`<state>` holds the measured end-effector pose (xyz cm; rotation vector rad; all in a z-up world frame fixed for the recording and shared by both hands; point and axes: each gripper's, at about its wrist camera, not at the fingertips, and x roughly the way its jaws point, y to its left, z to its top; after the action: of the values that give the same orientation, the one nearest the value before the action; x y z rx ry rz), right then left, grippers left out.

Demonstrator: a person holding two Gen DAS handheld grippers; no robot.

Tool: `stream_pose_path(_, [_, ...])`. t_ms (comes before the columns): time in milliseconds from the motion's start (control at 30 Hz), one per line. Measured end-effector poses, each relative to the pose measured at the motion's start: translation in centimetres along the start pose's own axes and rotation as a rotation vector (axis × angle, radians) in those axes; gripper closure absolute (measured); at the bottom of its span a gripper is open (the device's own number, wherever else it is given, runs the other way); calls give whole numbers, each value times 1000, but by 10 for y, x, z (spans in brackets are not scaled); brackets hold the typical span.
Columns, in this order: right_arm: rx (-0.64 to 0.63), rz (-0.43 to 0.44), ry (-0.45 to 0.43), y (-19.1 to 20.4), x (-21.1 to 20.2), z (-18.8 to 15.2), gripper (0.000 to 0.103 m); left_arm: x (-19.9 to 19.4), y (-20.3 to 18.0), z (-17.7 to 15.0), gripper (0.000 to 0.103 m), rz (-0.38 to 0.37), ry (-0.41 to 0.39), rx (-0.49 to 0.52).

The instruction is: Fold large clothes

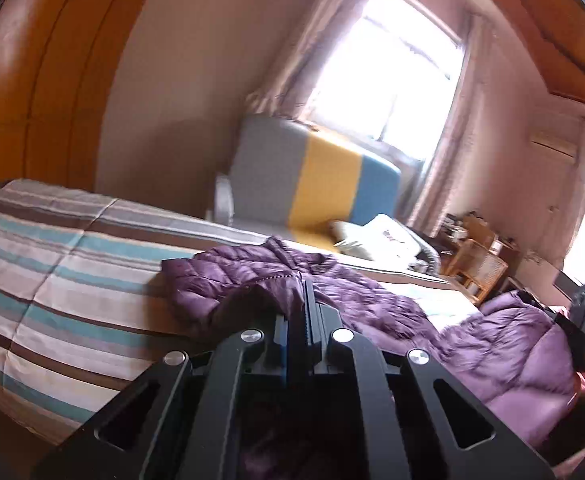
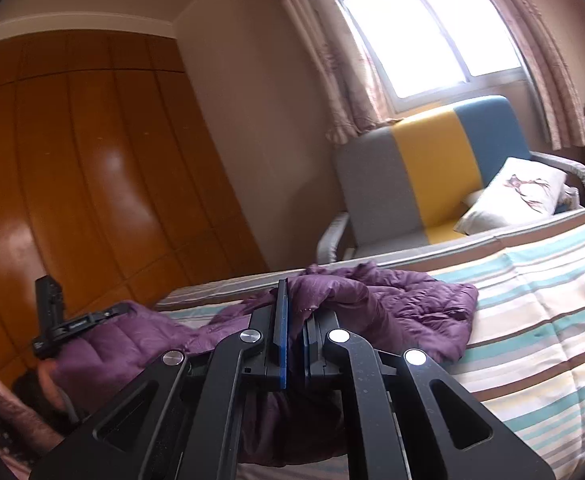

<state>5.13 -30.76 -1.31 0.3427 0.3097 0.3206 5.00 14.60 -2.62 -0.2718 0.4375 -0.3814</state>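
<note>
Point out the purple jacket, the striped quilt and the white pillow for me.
purple jacket [image 2: 404,296]: right wrist view, quilted panel lying on the bed.
striped quilt [image 1: 52,280]: left wrist view, bare striped area left of the jacket.
white pillow [image 2: 516,192]: right wrist view, its printed face.

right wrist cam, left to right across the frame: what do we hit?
Left gripper → wooden wardrobe → right gripper clamped on the purple down jacket → grey, yellow and blue armchair → printed pillow → striped bedspread.
</note>
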Motion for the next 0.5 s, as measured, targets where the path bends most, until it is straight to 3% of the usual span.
stream_pose_path(133, [44,-56,20,-21,29,4,98,33,18,13,97,29,25,-66])
stream_pose_path(500, [67,-248,102,-81,108,12,98,118,32,28,97,123,76,-53])
